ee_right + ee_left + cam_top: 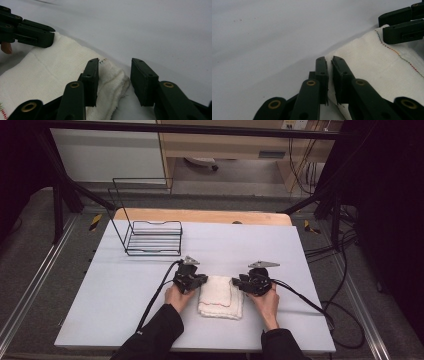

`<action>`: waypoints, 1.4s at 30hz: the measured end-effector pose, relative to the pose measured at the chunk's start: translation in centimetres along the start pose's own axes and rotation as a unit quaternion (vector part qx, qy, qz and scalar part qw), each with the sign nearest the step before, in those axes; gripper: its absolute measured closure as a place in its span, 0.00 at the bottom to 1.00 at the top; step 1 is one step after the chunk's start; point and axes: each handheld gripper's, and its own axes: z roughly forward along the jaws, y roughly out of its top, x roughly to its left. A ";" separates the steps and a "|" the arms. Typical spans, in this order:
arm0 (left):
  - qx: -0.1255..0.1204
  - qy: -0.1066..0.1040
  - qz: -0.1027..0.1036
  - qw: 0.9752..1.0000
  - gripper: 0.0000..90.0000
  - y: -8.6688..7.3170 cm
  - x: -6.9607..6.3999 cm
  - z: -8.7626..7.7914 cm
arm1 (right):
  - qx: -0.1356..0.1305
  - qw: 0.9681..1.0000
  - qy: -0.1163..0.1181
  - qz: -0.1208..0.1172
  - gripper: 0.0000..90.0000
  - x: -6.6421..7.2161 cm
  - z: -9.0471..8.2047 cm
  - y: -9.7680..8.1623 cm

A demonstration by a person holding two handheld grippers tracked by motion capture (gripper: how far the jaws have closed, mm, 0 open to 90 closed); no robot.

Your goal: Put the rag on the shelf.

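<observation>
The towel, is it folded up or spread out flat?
Folded. The towel lies as a small thick rectangle on the table, and its corner shows stacked layers in the right gripper view.

Folded towel (220,296) of white woven cloth, nubbly and matt, with a frayed corner and multicoloured stitching along the hem. Gripper jaws of matt black plastic with brass-coloured rivets. Table cover (125,285) smooth, pale and matt; bare wood (200,216) at the 12 o'clock edge. Rack (150,232) at 10 o'clock of thin black wire.
</observation>
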 end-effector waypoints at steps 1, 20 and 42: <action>0.001 -0.001 -0.001 1.000 0.92 0.0 0.0 0.0 | 0.001 1.000 0.001 0.002 0.70 0.0 0.0 0.0; -0.010 -0.022 -0.026 0.999 0.93 0.2 0.5 -0.6 | 0.001 0.999 0.022 0.040 0.92 0.3 -0.6 0.3; -0.104 -0.041 -0.009 0.994 0.93 0.0 -0.6 -4.7 | -0.081 0.996 0.035 -0.010 0.92 2.4 -4.4 1.3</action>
